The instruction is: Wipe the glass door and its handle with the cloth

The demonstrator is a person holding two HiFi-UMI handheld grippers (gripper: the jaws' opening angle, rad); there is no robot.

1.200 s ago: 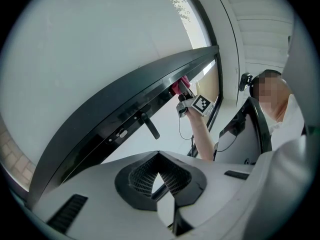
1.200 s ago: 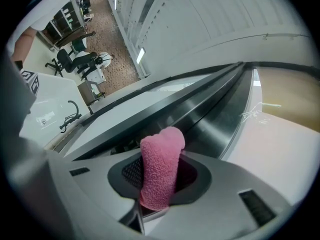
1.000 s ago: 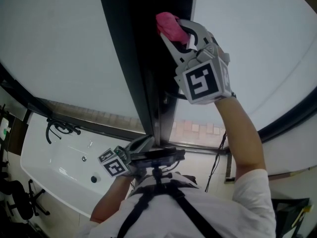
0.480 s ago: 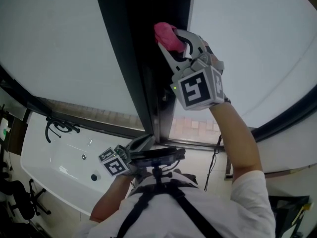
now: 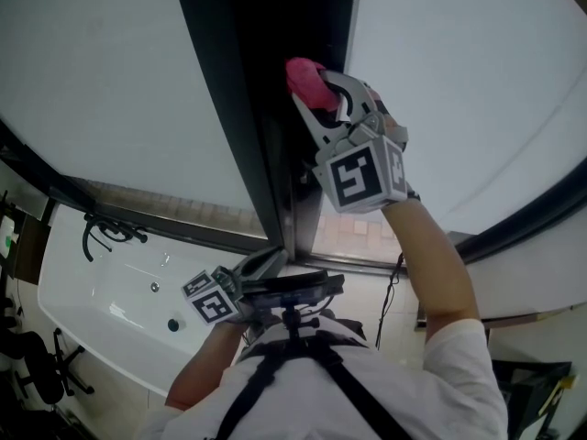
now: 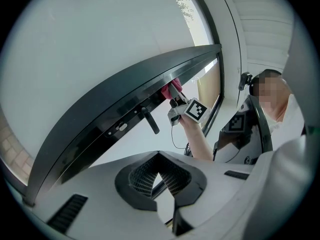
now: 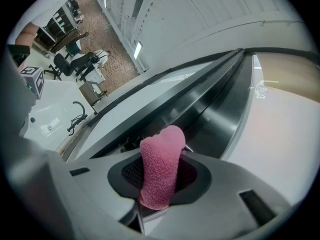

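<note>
We look down on a floor [image 5: 359, 230] of pale tiles. At the left a white tub [image 5: 96, 312] stands on it, with a black tap [image 5: 108, 236] on its rim and a dark drain [image 5: 174, 329] in its bottom. Just beside the tub stand black office chairs [image 5: 35, 367]. In the right gripper view the floor [image 7: 97, 14] is speckled brown, and the chairs [image 7: 80, 64] stand there too.

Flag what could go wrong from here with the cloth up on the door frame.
1. The pink cloth sticks out of the right gripper as a narrow roll; dragging it may pull it free.
2. The gripper's hard tips sit close to the dark frame and could scrape it.
3. The handle juts out further along the frame; a stroke that way might knock it.
</note>
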